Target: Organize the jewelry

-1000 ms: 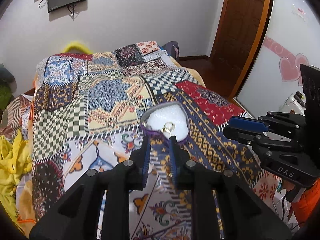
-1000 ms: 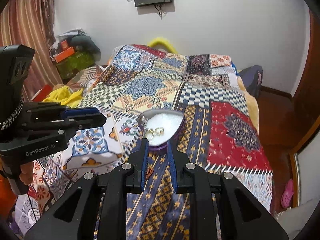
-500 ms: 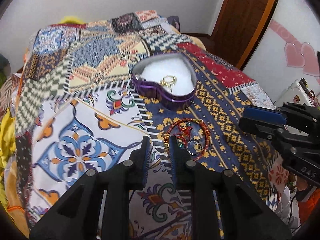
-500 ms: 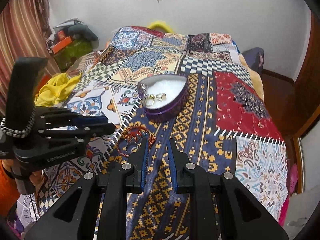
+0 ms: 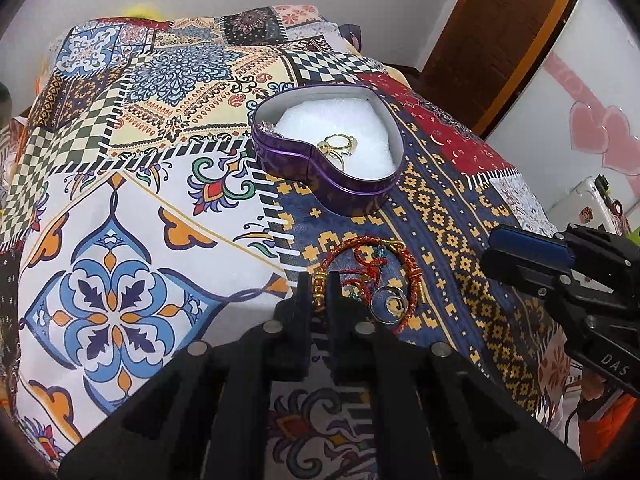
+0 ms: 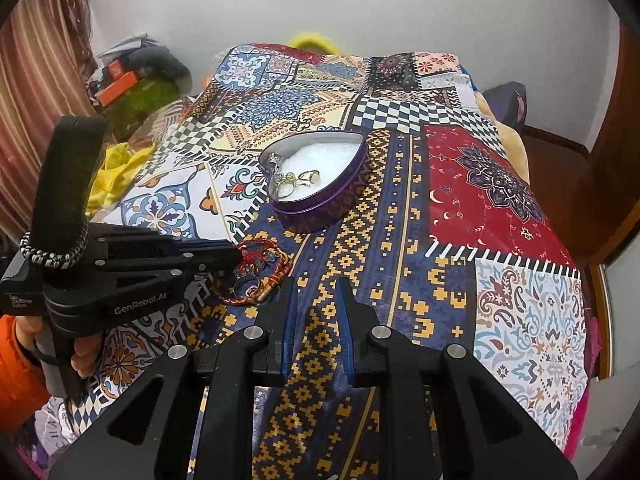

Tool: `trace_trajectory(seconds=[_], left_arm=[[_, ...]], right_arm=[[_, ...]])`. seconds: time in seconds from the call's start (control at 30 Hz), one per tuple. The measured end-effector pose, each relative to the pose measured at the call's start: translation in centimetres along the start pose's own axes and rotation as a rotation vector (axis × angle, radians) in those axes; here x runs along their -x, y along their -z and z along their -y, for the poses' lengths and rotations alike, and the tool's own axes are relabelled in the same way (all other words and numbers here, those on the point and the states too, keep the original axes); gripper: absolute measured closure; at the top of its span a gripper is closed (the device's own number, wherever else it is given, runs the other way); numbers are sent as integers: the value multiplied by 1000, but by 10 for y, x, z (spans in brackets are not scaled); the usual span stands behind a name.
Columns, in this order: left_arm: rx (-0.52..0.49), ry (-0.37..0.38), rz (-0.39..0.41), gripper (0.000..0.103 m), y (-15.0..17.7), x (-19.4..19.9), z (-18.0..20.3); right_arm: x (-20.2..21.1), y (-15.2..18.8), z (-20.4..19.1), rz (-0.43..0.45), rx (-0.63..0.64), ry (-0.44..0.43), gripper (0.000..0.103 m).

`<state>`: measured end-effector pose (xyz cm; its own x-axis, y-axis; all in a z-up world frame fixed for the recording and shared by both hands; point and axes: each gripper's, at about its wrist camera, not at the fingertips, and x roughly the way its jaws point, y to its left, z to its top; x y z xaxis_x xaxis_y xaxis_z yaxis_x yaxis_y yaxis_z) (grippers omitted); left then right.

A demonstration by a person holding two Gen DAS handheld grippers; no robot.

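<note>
While our right tongs [image 6: 316,300] idle half-open beside it, our left tongs [image 5: 318,294], narrowed, straddle the red bracelet [image 5: 372,276] nearer us than the heart tin [image 5: 340,184].

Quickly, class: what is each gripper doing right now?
Left gripper: nearly closed around the red cord bracelet; firm grip unclear.
Right gripper: open, empty.

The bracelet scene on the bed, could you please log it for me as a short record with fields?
surface: patchwork bedspread
container: purple heart-shaped tin, open, white padding inside
in tin: gold rings
outside tin: red cord bracelet on the bedspread, nearer than the tin
left gripper: fingers narrowly apart around the bracelet's gold end
right gripper: open, holds nothing
</note>
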<state>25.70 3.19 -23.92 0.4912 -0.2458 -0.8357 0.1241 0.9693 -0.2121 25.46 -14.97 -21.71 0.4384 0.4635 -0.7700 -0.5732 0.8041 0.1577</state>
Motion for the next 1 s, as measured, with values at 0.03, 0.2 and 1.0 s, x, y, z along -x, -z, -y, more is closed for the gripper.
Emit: trace_trajectory(seconds=[0.03, 0.2, 1.0], left_arm=[[-3, -3, 3, 98, 0, 2, 1], [-11, -2, 61, 98, 4, 26, 3], [-5, -90, 136, 98, 39, 69, -35]], right_arm=[[0, 0, 0, -1, 0, -2, 86], [1, 2, -3, -5, 4, -11, 86], [-43, 2, -53, -94, 128, -24, 74]])
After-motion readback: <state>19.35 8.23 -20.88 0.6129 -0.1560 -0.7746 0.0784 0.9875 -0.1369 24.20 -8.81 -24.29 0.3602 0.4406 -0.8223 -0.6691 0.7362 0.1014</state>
